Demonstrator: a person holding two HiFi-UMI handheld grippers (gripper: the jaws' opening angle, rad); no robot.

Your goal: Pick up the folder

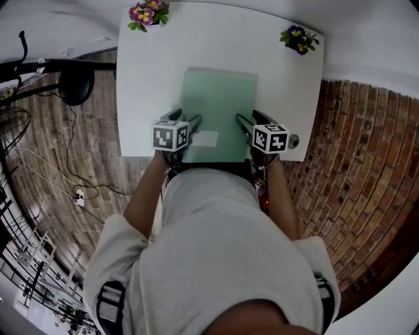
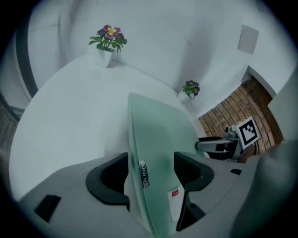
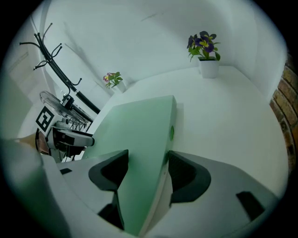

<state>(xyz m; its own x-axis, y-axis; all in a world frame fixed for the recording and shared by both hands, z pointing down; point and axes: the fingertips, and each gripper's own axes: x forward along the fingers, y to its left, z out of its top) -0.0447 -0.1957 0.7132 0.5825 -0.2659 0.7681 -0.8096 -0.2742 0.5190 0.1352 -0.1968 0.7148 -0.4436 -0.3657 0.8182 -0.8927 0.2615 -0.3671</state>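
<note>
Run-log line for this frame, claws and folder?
left claw: open, astride folder left edge | right claw: open, astride right edge | folder: lying on table, not lifted

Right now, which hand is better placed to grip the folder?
Left, slightly. The left gripper and right gripper have the folder between open fingers, but the left is at the labelled spine; the right is at the button side, which may flex.

The folder (image 1: 219, 105) seems frosted matt plastic; the white table (image 1: 150, 72) looks smooth.

A white desk (image 1: 147, 98) is carrying a green folder (image 1: 219, 108), with a pink-flowered pot (image 1: 148, 13) and a purple-flowered pot (image 1: 299, 39) sitting at its far corners.
</note>
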